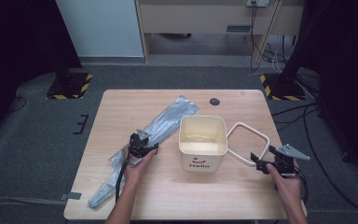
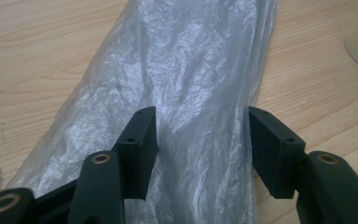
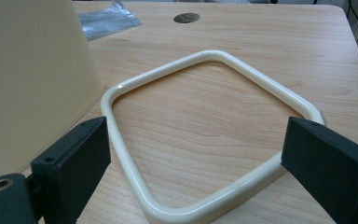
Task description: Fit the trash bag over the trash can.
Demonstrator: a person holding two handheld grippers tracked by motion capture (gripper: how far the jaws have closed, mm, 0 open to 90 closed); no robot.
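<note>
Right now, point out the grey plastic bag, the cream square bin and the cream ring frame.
grey crinkled plastic bag [image 2: 186, 74], left gripper view, middle of the film ahead of the fingers
cream square plastic bin [image 1: 202, 160], high view, front wall by the Hello print
cream rounded-square ring frame [image 3: 121, 144], right gripper view, left side bar

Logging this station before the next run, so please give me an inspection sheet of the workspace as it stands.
Surface: wooden table, a dark round port near its far edge.
Job's things: cream bin marked Hello, upright and open; cream square ring flat on the table, right of the bin; grey plastic bag lying diagonally left of the bin.
Clutter: nothing seen.
Grippers: left gripper open, jaws either side of the bag; right gripper open, jaws either side of the ring's near corner.
Cables: one trails from the left gripper; more lie on the floor at right.
Surroundings: grey carpet, stand bases with hazard tape, wooden furniture behind.
</note>
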